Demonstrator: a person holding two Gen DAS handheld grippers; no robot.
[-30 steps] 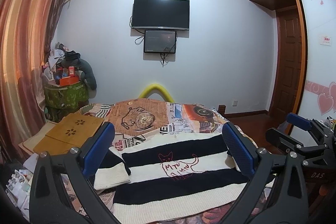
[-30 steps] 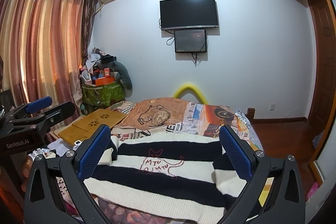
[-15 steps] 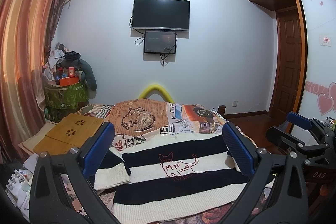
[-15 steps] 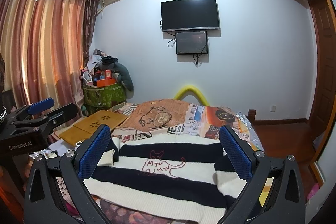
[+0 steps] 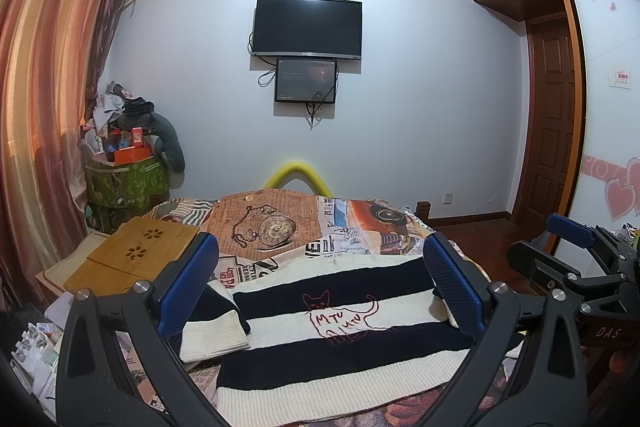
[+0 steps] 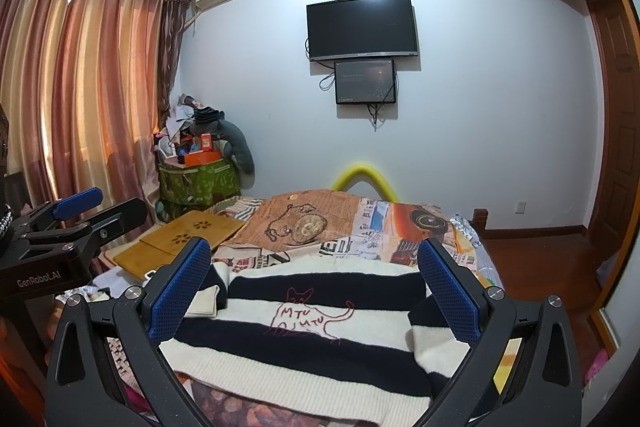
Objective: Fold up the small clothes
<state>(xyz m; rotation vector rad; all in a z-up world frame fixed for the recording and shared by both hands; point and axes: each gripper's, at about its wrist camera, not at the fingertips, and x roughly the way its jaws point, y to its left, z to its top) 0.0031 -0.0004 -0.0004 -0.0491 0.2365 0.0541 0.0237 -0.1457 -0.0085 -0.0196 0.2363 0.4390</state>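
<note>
A small knitted sweater [image 5: 320, 343] [image 6: 304, 347] with black and cream stripes and a red cat outline lies flat on the bed, its sleeves folded in at both sides. My left gripper [image 5: 320, 287] hovers above its near edge, open, nothing between its blue pads. My right gripper [image 6: 316, 287] is also open and empty above the sweater. The right gripper [image 5: 576, 251] also shows at the right edge of the left wrist view, and the left gripper [image 6: 76, 215] at the left edge of the right wrist view.
The bed [image 5: 360, 227] has a newspaper-print cover. A bamboo lap board [image 5: 136, 255] lies at its left side. A green box piled with clutter [image 5: 128, 183] stands by the curtains. A yellow foam tube [image 5: 298, 175] arches behind the bed. A wooden door [image 5: 556, 123] is at right.
Both grippers stay open and almost still; the right wrist view has shifted slightly, with the room sitting a little lower in frame.
</note>
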